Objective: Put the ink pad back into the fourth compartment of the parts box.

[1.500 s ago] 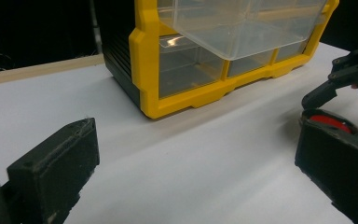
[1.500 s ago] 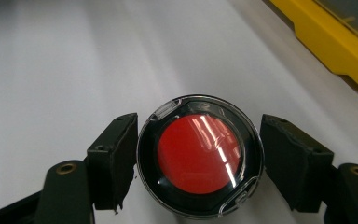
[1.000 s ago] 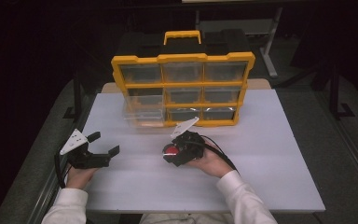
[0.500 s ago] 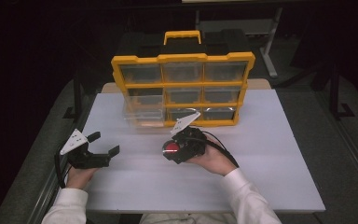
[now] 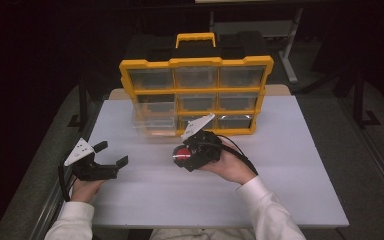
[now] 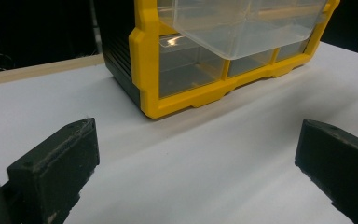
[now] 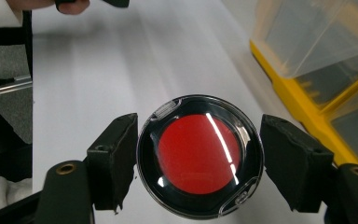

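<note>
Fingers (image 7: 114, 161) of the right gripper (image 7: 198, 163) pinch a round red case (image 7: 200, 156), ready for the pulled-out clear drawer (image 5: 152, 120) ahead; the left gripper (image 6: 196, 163) waits, spread.

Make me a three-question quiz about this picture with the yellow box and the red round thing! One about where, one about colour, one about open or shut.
1. Where is the round case?
A. between the right gripper's jaws
B. inside a drawer
C. on the floor

2. What colour is the organizer's frame?
A. blue
B. yellow
C. green

3. How is the left gripper?
A. shut on a drawer
B. shut on the case
C. open, holding nothing

Answers: 1 A, the right gripper view shows the case between both jaws. 2 B, the frame is yellow with clear drawers. 3 C, the left gripper view shows jaws wide apart over bare table.
</note>
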Demonstrator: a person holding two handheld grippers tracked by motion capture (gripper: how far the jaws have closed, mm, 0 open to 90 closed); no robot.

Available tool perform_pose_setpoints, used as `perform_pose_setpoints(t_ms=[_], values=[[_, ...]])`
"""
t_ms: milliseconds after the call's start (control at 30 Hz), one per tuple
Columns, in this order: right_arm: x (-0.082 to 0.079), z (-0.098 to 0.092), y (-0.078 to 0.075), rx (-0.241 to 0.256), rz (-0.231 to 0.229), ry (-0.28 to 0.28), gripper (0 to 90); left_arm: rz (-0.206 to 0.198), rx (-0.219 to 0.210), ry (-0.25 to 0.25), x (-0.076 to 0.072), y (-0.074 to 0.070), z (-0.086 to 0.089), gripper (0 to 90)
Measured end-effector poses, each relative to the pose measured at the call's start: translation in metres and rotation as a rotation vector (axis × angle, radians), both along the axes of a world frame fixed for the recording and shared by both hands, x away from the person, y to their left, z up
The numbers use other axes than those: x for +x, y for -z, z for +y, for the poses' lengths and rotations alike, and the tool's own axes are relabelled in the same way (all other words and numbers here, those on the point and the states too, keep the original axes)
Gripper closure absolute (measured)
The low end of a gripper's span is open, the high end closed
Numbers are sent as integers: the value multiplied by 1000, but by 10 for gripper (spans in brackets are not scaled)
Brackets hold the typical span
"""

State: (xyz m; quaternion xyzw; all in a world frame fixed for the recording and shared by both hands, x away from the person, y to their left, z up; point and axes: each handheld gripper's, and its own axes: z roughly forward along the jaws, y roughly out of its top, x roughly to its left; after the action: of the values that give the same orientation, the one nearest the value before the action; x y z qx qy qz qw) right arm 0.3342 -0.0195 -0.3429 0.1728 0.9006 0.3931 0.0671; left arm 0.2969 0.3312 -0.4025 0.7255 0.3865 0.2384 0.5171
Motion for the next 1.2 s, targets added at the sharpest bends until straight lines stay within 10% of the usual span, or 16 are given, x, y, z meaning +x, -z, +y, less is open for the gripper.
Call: perform_pose_setpoints(t_ms=[1200], values=[[11,2,-77,33,-32,-20,292,-1,-13,3,0,0,0,0]])
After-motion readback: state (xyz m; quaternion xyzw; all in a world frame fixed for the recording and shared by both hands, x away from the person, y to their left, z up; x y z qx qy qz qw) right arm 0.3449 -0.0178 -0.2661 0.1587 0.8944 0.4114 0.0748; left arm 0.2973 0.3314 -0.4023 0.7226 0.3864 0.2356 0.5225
